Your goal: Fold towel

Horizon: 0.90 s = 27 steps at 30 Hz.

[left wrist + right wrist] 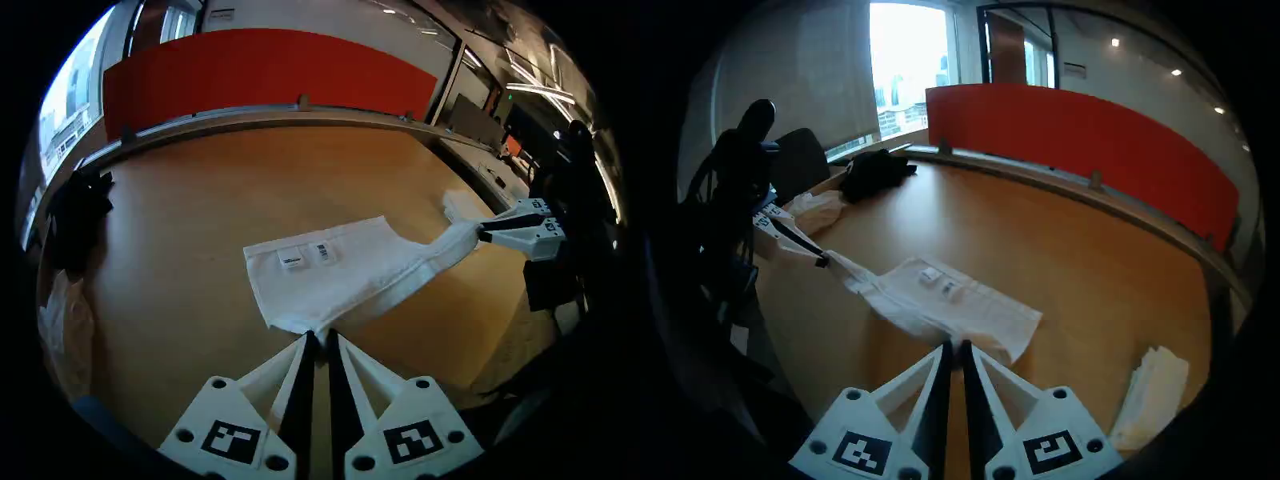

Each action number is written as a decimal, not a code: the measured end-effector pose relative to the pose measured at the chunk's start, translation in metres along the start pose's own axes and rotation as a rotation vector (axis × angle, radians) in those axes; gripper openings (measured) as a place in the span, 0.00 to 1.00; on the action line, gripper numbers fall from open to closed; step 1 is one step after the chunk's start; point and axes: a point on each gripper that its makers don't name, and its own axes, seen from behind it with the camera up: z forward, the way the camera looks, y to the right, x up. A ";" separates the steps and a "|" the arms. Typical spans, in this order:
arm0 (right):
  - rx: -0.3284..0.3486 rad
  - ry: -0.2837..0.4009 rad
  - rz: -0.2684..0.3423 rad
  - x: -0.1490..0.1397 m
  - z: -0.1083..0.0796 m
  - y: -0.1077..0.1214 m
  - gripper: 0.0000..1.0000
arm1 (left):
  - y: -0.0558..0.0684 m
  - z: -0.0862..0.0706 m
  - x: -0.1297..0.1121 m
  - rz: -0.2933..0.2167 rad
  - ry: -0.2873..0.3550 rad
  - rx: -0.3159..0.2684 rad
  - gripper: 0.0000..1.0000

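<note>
So the towel (344,268) is white, with two little labels facing up, and it's lying mostly flat on the wooden table (240,176), around the middle and a bit toward the near edge, well clear of the red divider (264,68) that runs along the far edge. The left gripper (320,340) has its fingers squeezed together on one corner of the towel, right at the tips in the left gripper view. The right gripper (954,348) is doing the same at another corner, its fingers clamped on the cloth. From the left gripper view you can see that end of the towel pulled into a narrow, bunched strip that rises off the table to the right gripper's tips, while the rest stays spread on the wood (a few soft creases, nothing folded over as far as I can tell). Other stuff on the table: a black bundle (872,172) by the far edge next to the divider's end, something crumpled and white (818,210) near it, and a stack of folded white cloths (1152,392) sitting by the near edge, well apart from the towel.
</note>
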 end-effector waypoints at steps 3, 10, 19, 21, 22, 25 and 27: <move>-0.003 -0.006 -0.005 0.000 0.008 0.006 0.10 | -0.003 0.006 0.004 -0.011 0.006 0.007 0.11; -0.008 -0.037 -0.013 -0.005 0.030 0.022 0.10 | -0.014 0.026 0.011 -0.053 0.004 0.017 0.11; -0.005 -0.087 0.005 -0.019 0.063 0.038 0.10 | -0.030 0.058 0.010 -0.089 -0.018 0.025 0.11; -0.003 -0.098 0.010 -0.023 0.068 0.040 0.10 | -0.033 0.064 0.008 -0.089 -0.027 0.027 0.11; -0.002 -0.102 0.011 -0.025 0.070 0.041 0.10 | -0.034 0.066 0.006 -0.088 -0.031 0.026 0.11; -0.002 -0.112 0.014 -0.030 0.075 0.042 0.10 | -0.036 0.073 0.004 -0.083 -0.042 0.025 0.11; -0.003 -0.118 0.014 -0.033 0.078 0.043 0.10 | -0.038 0.076 0.003 -0.080 -0.046 0.026 0.11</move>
